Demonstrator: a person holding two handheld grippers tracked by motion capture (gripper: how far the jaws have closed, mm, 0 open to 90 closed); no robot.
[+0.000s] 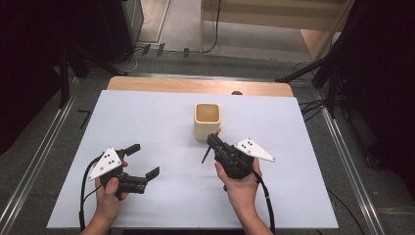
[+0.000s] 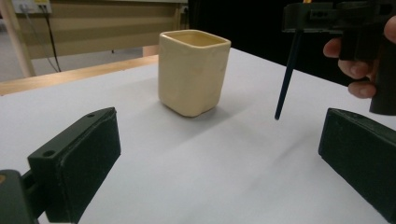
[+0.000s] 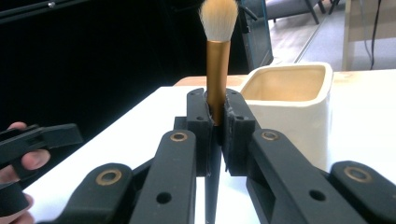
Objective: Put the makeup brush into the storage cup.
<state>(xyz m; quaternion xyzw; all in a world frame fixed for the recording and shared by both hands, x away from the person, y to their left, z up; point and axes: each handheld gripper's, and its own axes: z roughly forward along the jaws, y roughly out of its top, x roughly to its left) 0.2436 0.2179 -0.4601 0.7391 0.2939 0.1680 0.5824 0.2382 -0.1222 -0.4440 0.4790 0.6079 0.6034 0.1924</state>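
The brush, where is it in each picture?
High view: the brush shows as a thin dark handle, right of centre, under the right gripper.
Left gripper view: its dark handle hangs at upper right.
Right gripper view: top centre, bristles up.
Shared landmark: the cream cup.

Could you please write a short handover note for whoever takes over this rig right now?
Right gripper: shut on the makeup brush, clamped at the gold ferrule, bristles up, dark handle pointing down above the table.
Left gripper: open, nothing between its jaws, held over the white table on the left.
Cup: cream, square, upright near the table's middle, just beyond the right gripper; what shows of its inside looks empty.
Done: brush picked up and held beside the cup.
Left: probably lift the brush over the rim and lower it into the cup, then release.
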